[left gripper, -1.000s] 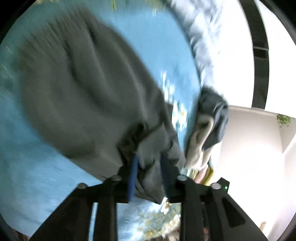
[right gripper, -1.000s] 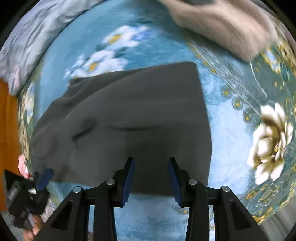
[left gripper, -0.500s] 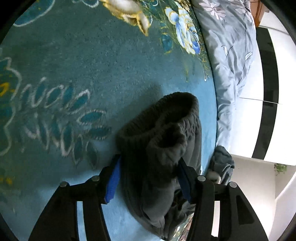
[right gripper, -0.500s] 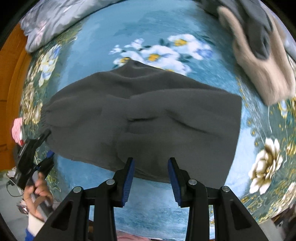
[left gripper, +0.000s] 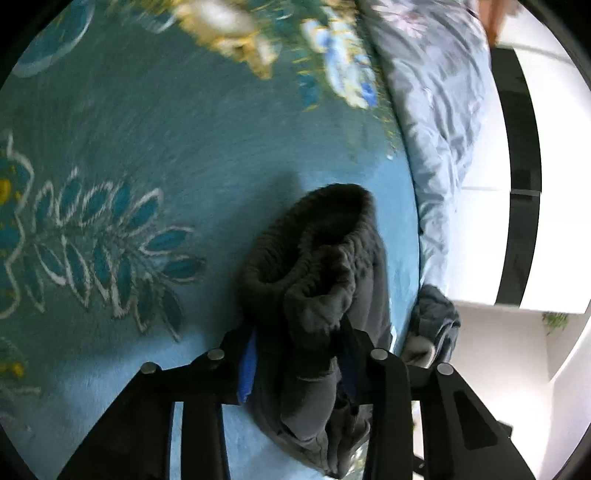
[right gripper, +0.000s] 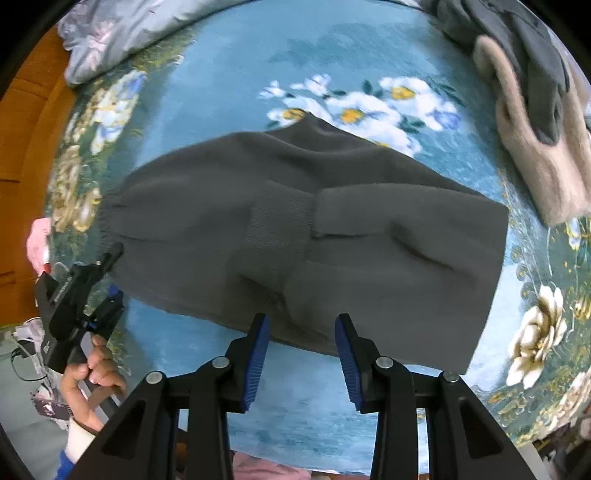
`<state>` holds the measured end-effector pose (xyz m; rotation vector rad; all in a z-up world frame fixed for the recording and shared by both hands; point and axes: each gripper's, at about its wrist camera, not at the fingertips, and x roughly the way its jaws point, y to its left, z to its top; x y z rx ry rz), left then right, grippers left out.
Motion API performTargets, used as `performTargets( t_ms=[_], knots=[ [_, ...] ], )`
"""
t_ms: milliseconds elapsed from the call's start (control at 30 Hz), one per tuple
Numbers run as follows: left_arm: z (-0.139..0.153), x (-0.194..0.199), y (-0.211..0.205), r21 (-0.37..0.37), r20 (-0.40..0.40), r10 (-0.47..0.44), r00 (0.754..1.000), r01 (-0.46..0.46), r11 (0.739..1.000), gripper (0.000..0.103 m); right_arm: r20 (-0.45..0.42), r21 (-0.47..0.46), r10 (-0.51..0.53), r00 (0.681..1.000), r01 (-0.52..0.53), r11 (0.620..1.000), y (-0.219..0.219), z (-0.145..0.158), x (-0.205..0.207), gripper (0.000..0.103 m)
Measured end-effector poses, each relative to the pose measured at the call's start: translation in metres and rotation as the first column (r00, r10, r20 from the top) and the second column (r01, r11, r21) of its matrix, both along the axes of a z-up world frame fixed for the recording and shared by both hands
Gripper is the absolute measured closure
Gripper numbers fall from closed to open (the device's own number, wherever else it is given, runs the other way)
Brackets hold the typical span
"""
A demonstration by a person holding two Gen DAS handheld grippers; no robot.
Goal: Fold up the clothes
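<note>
A dark grey sweater (right gripper: 303, 236) lies folded flat on the blue floral bedspread (right gripper: 229, 92), a ribbed cuff across its middle. My right gripper (right gripper: 301, 339) is open and empty, hovering just above the sweater's near edge. My left gripper (left gripper: 299, 365) is shut on the sweater's ribbed hem (left gripper: 314, 258) at its left end, bunching the cloth between the jaws. The left gripper also shows in the right wrist view (right gripper: 110, 277), held by a hand at the sweater's left edge.
A pile of beige and grey clothes (right gripper: 532, 122) lies at the far right of the bed, also seen in the left wrist view (left gripper: 436, 325). A grey floral quilt (right gripper: 122, 33) lies along the far edge. A wooden bed frame (right gripper: 22, 147) runs along the left.
The right gripper has pulled back and risen from the sweater, staying open. The left gripper let its earlier grip loosen, then closed on the ribbed hem at the sweater's left end.
</note>
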<state>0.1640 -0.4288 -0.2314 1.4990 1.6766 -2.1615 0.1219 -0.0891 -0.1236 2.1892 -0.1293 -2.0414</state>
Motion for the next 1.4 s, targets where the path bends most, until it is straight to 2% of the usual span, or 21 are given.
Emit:
performTargets(
  t_ms=[100, 233, 300, 367, 467, 567, 633, 700, 833, 867, 1000, 1033, 1133, 1233, 1333, 1400],
  knots=[
    [0.037, -0.011, 0.017, -0.093, -0.033, -0.072, 0.997, 0.069, 0.993, 0.066, -0.026, -0.029, -0.001, 1.000, 0.000, 1.000, 0.004, 0.010, 0.002, 0.062],
    [0.089, -0.019, 0.049, -0.236, -0.060, -0.186, 0.981, 0.167, 0.957, 0.067, -0.051, -0.076, -0.065, 0.997, 0.061, 0.995, 0.031, 0.021, 0.009, 0.062],
    [0.118, -0.026, 0.073, -0.313, -0.064, -0.244, 0.968, 0.213, 0.926, 0.068, -0.062, -0.099, -0.104, 0.993, 0.097, 0.990, 0.051, 0.027, 0.013, 0.062],
    [0.149, -0.025, 0.103, -0.401, -0.061, -0.312, 0.948, 0.263, 0.878, 0.068, -0.073, -0.116, -0.140, 0.987, 0.131, 0.985, 0.072, 0.031, 0.015, 0.062],
    [0.191, -0.018, 0.158, -0.537, -0.041, -0.434, 0.900, 0.346, 0.769, 0.068, -0.093, -0.150, -0.210, 0.973, 0.195, 0.969, 0.111, 0.038, 0.020, 0.062],
    [0.216, -0.013, 0.221, -0.650, 0.007, -0.538, 0.843, 0.413, 0.638, 0.068, -0.108, -0.182, -0.267, 0.958, 0.245, 0.952, 0.147, 0.042, 0.027, 0.062],
    [0.220, -0.013, 0.269, -0.707, 0.059, -0.598, 0.799, 0.457, 0.540, 0.068, -0.112, -0.194, -0.298, 0.948, 0.273, 0.942, 0.172, 0.042, 0.033, 0.062],
    [0.218, -0.010, 0.305, -0.747, 0.117, -0.633, 0.766, 0.487, 0.452, 0.068, -0.112, -0.206, -0.334, 0.936, 0.307, 0.929, 0.198, 0.040, 0.041, 0.062],
    [0.208, -0.004, 0.377, -0.821, 0.245, -0.683, 0.689, 0.522, 0.232, 0.068, -0.086, -0.235, -0.422, 0.902, 0.394, 0.889, 0.247, 0.028, 0.055, 0.062],
    [0.204, -0.006, 0.385, -0.826, 0.262, -0.681, 0.683, 0.524, 0.207, 0.068, -0.076, -0.241, -0.444, 0.893, 0.416, 0.877, 0.257, 0.024, 0.058, 0.062],
    [0.189, 0.001, 0.436, -0.854, 0.348, -0.682, 0.644, 0.518, 0.054, 0.068, -0.039, -0.250, -0.507, 0.861, 0.483, 0.839, 0.290, 0.005, 0.074, 0.062],
    [0.185, 0.002, 0.444, -0.853, 0.368, -0.683, 0.632, 0.521, 0.022, 0.068, -0.031, -0.250, -0.515, 0.857, 0.492, 0.834, 0.295, 0.001, 0.076, 0.062],
    [0.158, 0.005, 0.467, -0.832, 0.450, -0.685, 0.573, 0.547, -0.089, 0.067, -0.020, -0.245, -0.520, 0.854, 0.500, 0.830, 0.301, -0.005, 0.076, 0.062],
    [0.139, 0.012, 0.481, -0.806, 0.514, -0.671, 0.534, 0.568, -0.165, 0.065, -0.010, -0.240, -0.526, 0.851, 0.508, 0.827, 0.308, -0.012, 0.077, 0.062],
    [0.131, 0.018, 0.487, -0.784, 0.536, -0.682, 0.497, 0.592, -0.185, 0.057, 0.000, -0.235, -0.531, 0.847, 0.517, 0.823, 0.315, -0.018, 0.077, 0.062],
    [0.130, 0.022, 0.489, -0.778, 0.531, -0.703, 0.474, 0.602, -0.181, 0.050, 0.007, -0.231, -0.535, 0.845, 0.522, 0.821, 0.319, -0.023, 0.078, 0.062]
  ],
)
